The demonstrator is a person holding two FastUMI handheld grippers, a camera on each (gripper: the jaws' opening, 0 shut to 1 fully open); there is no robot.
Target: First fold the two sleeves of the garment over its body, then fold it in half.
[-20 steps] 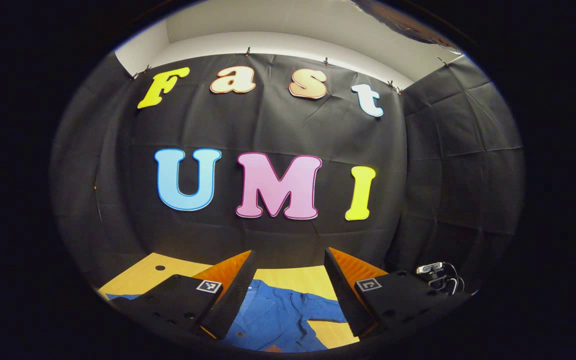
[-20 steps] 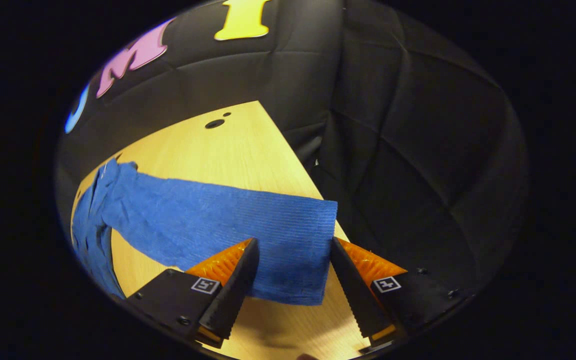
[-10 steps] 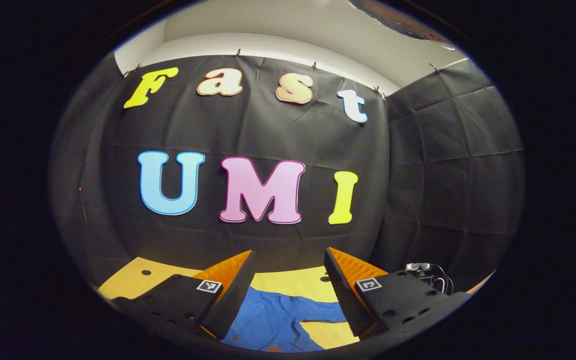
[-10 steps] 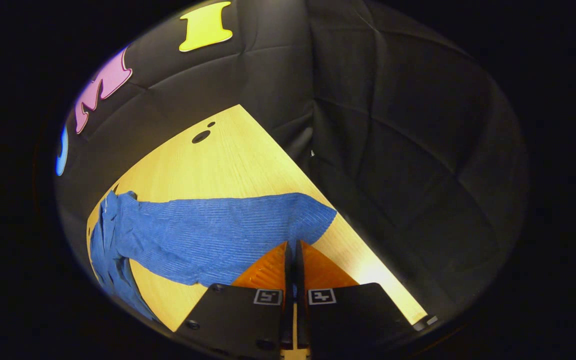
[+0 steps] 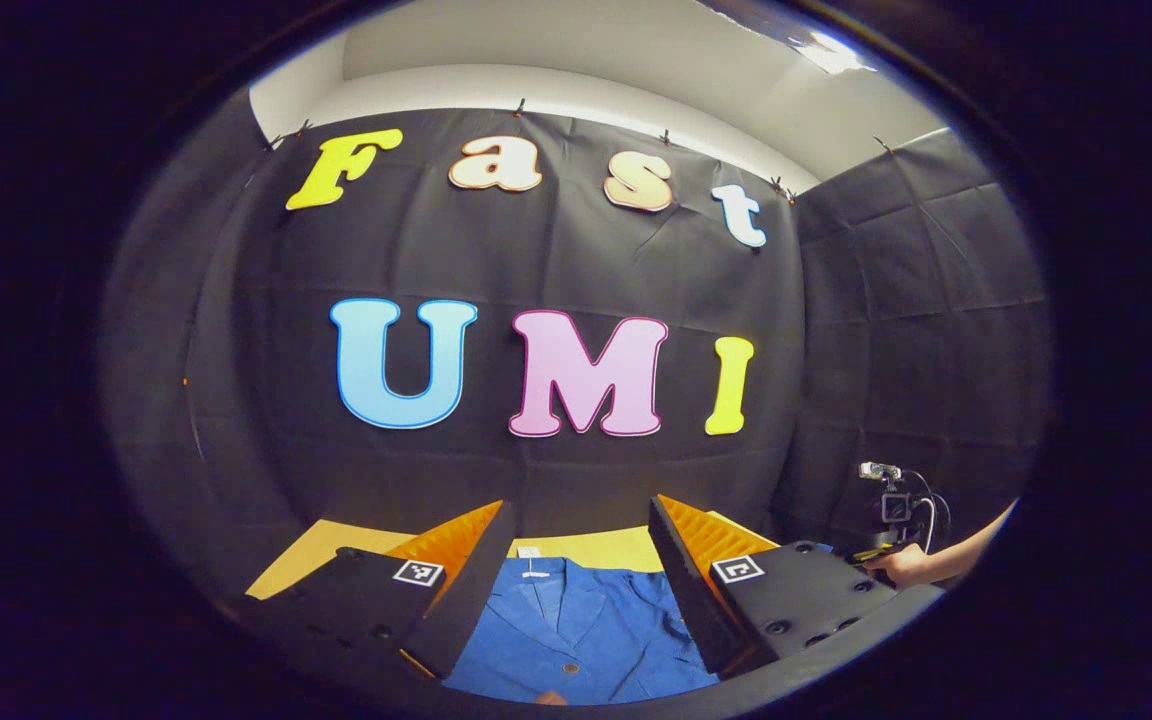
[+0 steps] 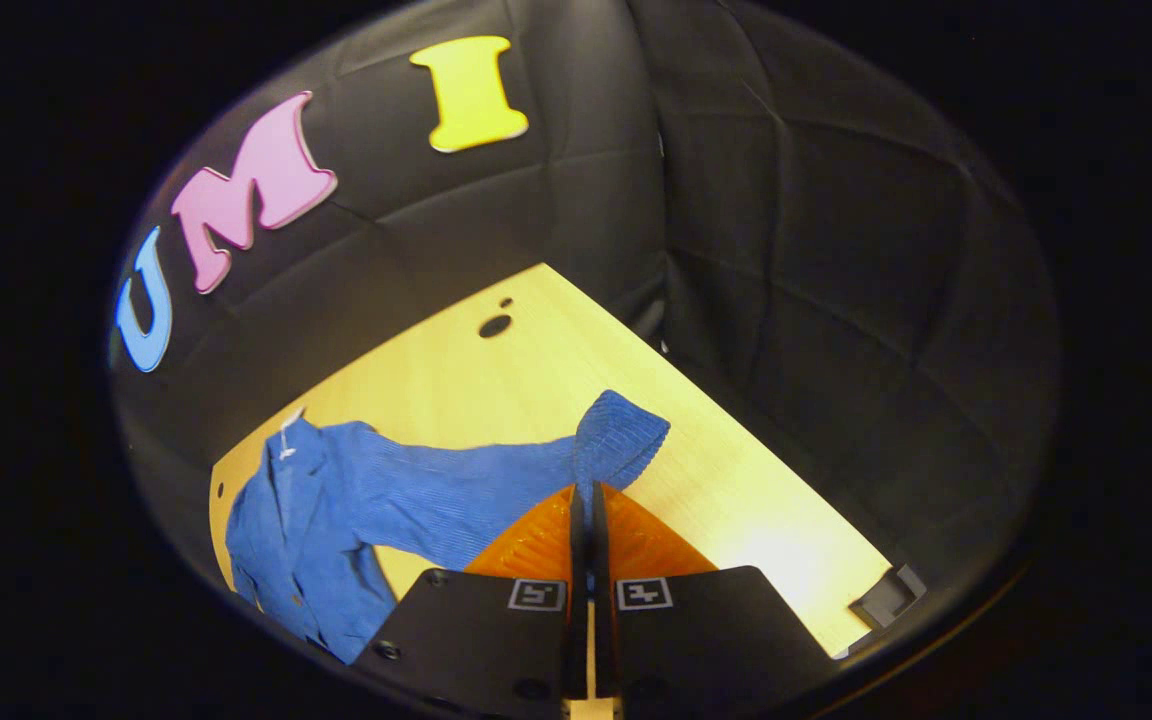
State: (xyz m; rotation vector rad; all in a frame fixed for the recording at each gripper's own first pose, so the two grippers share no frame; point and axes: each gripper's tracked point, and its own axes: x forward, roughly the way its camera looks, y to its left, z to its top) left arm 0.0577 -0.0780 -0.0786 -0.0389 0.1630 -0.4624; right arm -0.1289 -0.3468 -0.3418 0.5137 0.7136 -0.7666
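Note:
A blue corduroy jacket (image 6: 306,520) lies on the wooden table (image 6: 496,380), collar toward the back wall. Its sleeve (image 6: 496,485) stretches out to the right, and the cuff (image 6: 621,435) stands lifted off the table. My right gripper (image 6: 584,495) is shut on the sleeve just behind the cuff. In the left gripper view the jacket's collar and front (image 5: 566,630) lie below my left gripper (image 5: 576,545), which hangs open above the cloth with nothing between its fingers. A hand (image 5: 911,565) shows at the right of that view.
Black cloth walls close in the table at the back and right. Two round holes (image 6: 494,325) mark the tabletop near the far edge. A small grey block (image 6: 886,597) sits at the table's near right corner. A small device on cables (image 5: 891,500) stands at the right.
My right gripper closed on the sleeve near the cuff and lifted it, so the cuff now stands up. My left gripper's view shifted to show the jacket's collar.

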